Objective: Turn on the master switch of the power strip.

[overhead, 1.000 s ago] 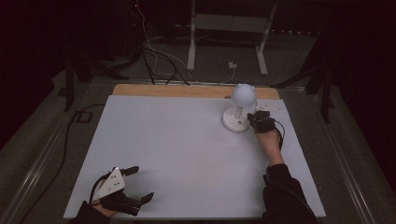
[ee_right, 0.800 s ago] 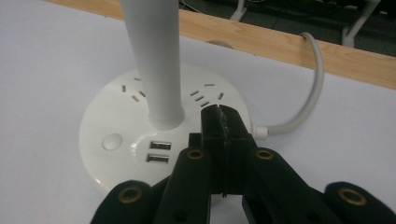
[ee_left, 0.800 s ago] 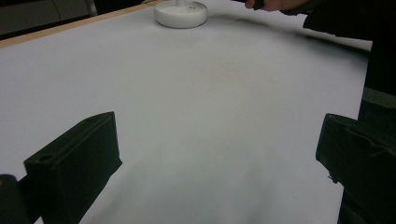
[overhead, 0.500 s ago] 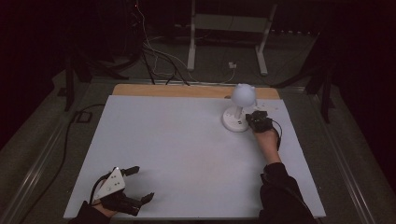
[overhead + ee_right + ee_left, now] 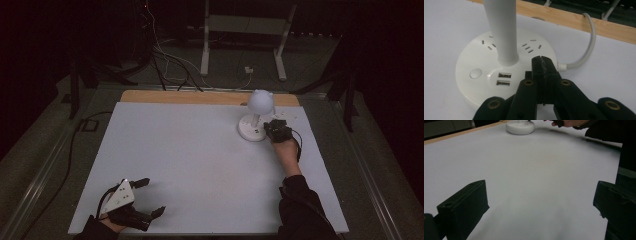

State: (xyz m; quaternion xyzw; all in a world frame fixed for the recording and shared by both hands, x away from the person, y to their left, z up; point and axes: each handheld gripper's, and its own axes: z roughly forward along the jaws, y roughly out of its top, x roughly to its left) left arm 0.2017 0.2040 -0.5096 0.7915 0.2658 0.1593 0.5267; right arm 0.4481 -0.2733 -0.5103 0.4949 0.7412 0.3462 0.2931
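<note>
Two grippers work over a broad white table [image 5: 190, 160] with a strip of bare wood [image 5: 200, 97] along its far edge; beyond it the room is dark, with cables [image 5: 165, 60] trailing over the floor and the white legs of a stand [image 5: 242, 30].

A white desk lamp [image 5: 256, 117] stands at about two o'clock on the table, near the wooden strip. Its stem [image 5: 502, 30] rises upright from a round base [image 5: 479, 82], and the domed head [image 5: 261, 101] sits at the top. Sockets, two USB ports and a round button [image 5: 476, 73] mark the base; its white cord [image 5: 584, 47] leaves toward the wooden edge.

At the base's near rim the right gripper [image 5: 543, 65] has its jaws pressed together, nothing between them. Down at seven o'clock the left gripper [image 5: 146, 197] rests with jaws spread wide over bare table.
</note>
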